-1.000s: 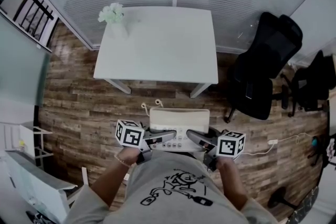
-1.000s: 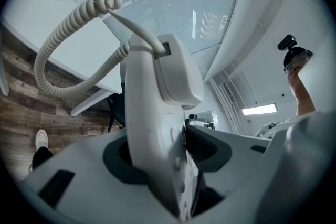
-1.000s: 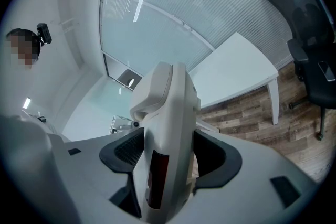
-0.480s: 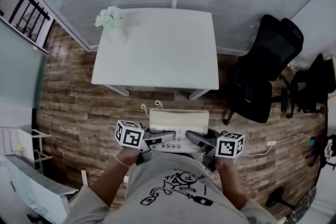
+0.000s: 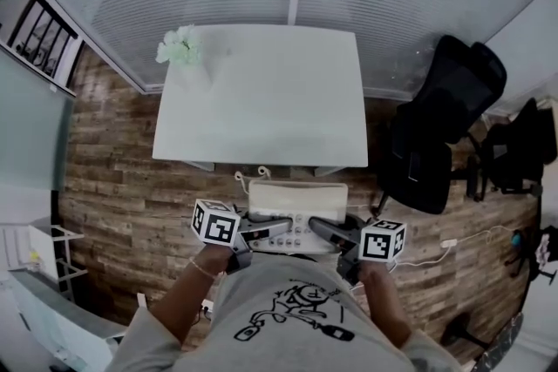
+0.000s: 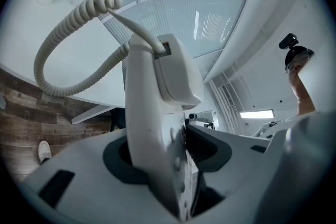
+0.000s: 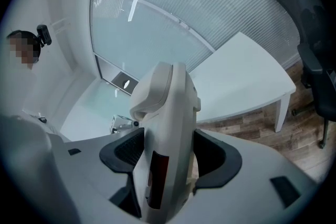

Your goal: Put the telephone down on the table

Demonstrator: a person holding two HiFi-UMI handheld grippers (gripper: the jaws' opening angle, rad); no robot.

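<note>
We carried a cream desk telephone (image 5: 296, 206) between two hand-held tools, low in front of the body in the head view. The left tool (image 5: 268, 230) was clamped on the telephone's left edge and the right tool (image 5: 329, 232) on its right edge. The telephone hung in the air over the wooden floor (image 5: 122, 187), short of the white tabletop (image 5: 261, 91), which lay at twelve o'clock from it.

We judged the casing to be stiff, smooth plastic, fairly light but slippery under the pads. The handset looked as if it only rested on top, so it could slide off if the telephone tipped. Opposite side edges seemed the right places to hold, with the body kept level.

The head view alone showed the whole layout: pale flowers (image 5: 179, 46) at the tabletop's eleven o'clock corner and a black chair (image 5: 440, 135) at two o'clock from the telephone. The left tool view alone showed a springy coiled cord (image 6: 68, 44) looping up to eleven o'clock from a socket on the casing. It also showed the dark pads pressed on the edge. The right tool view showed the same tight grip and a dark panel on that side.
</note>
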